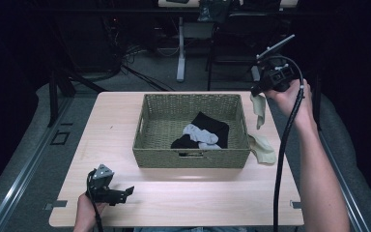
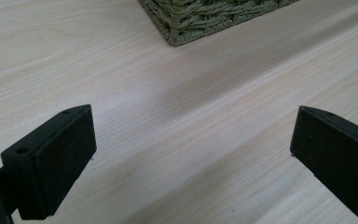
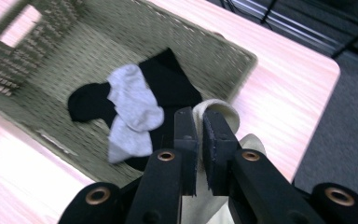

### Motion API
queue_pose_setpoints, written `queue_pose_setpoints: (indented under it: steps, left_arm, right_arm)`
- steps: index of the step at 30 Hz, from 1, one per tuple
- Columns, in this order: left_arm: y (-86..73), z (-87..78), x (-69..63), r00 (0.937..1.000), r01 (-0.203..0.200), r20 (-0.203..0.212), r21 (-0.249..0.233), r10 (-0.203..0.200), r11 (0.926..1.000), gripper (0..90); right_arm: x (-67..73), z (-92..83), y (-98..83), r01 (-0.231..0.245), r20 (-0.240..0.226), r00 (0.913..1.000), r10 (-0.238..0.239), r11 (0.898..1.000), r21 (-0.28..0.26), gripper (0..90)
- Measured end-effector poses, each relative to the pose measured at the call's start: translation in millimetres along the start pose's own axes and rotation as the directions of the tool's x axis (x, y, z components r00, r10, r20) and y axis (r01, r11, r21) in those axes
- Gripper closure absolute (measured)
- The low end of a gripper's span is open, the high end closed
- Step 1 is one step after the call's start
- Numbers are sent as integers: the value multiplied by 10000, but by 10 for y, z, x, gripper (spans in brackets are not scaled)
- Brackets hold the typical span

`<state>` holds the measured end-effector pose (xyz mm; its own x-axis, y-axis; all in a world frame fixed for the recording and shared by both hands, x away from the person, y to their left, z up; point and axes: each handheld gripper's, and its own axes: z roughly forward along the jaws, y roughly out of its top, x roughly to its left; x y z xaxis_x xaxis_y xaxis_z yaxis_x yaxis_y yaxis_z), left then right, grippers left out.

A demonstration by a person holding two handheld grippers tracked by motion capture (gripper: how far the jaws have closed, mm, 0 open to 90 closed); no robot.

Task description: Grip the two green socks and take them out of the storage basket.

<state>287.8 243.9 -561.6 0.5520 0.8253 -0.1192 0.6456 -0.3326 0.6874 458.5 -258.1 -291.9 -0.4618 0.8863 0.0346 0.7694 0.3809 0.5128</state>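
Since the pale wooden table [image 1: 183, 203] carried everything, we placed things by its edges. Largest on it was the olive-green woven rectangular basket [image 1: 192, 158], set toward the far edge and a little right of the middle, holding two black socks [image 1: 213, 124] with a light grey sock [image 1: 200, 135] draped across them.

Our right gripper [image 1: 260, 91] hung above the far right corner, its jaws pressed together on the top of a cream cotton sock [image 1: 259, 110], which dangled just outside the basket's right wall. We judged this sock very light, limp and unbreakable: it would fold and swing, and a pinch at the cuff, as we had it, looked enough, though the loose toe could snag on the woven rim. A second cream sock [image 1: 263, 149] lay flat on the table against the basket's near right corner; we thought its open cuff end the best place to grip it.

Between the dangling sock and the basket floor stood only the right wall, which we judged had to be cleared from above. Our left gripper [image 1: 129, 191] rested at the near left edge, jaws wide apart and holding nothing, well apart from the basket and out of the way.
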Motion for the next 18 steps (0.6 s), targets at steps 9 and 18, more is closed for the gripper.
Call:
queue_pose_setpoints:
  steps: [9,18]
  left_arm:
    - [3,1,2,10000,-17,-11,20,17,10000,2]
    - [-2,1,5,10000,70,-48,18,-70,10000,2]
  right_arm:
    - [-347,244,-309,-841,19,9965,841,9957,386,855]
    - [-647,791,-714,-1743,-507,9827,1783,9819,744,855]
